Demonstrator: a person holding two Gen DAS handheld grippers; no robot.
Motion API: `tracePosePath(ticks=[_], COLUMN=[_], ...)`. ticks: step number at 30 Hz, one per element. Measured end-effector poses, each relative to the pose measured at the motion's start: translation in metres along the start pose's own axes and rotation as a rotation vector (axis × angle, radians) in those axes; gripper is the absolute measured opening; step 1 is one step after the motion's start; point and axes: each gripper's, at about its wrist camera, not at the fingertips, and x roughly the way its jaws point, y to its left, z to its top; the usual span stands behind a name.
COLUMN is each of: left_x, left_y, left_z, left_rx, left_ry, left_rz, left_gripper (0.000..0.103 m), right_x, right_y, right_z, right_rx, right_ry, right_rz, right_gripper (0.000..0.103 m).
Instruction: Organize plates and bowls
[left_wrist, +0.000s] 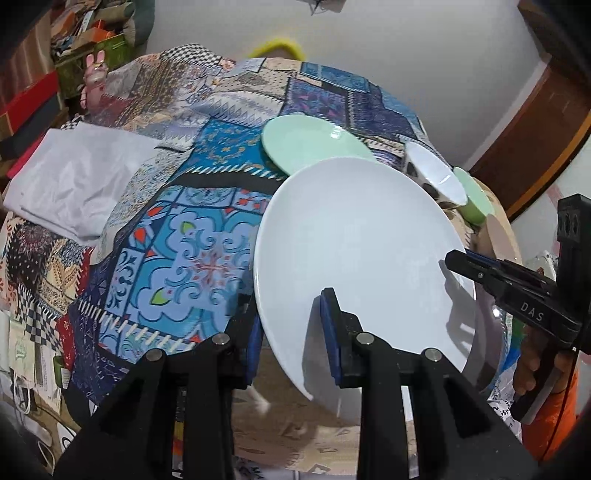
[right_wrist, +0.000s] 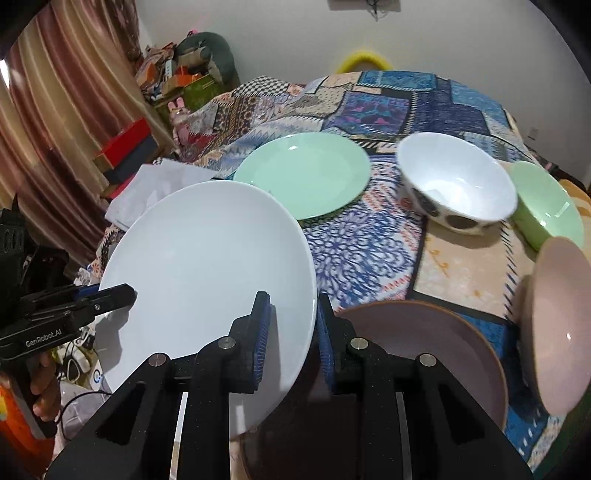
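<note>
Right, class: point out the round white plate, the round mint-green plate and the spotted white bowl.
Round white plate (right_wrist: 207, 258), right wrist view, centre.
Round mint-green plate (right_wrist: 303, 173), right wrist view, centre.
Spotted white bowl (right_wrist: 454, 173), right wrist view, inner wall.

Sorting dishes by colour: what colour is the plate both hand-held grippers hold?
White plate, plain, no pattern. The right wrist view shows it best.

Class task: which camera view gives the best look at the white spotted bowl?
The right wrist view: the spotted bowl shows whole, with its inside and dark spots. In the left wrist view it sits small at the far edge, partly hidden behind the white plate.
</note>
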Motion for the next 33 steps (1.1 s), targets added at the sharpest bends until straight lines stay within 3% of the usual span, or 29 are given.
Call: tracePosePath(ticks=[15, 33], left_x=[0.006, 0.056], left_y=[-0.058, -0.106], left_z=[-0.010, -0.020], left_rx=[0.078, 0.145], left_ry=[0.028, 0.137], left_rz=[-0.080, -0.081], left_gripper=[0.029, 0.029], right_x=[-0.046, -0.053], right_y=[-0.039, -0.091], right_z=[-0.030, -0.077], right_rx=[0.090, 0.220], right_ry=[-0.048, -0.006], right_rz=[-0.076, -0.092], right_gripper=[0.023, 0.023])
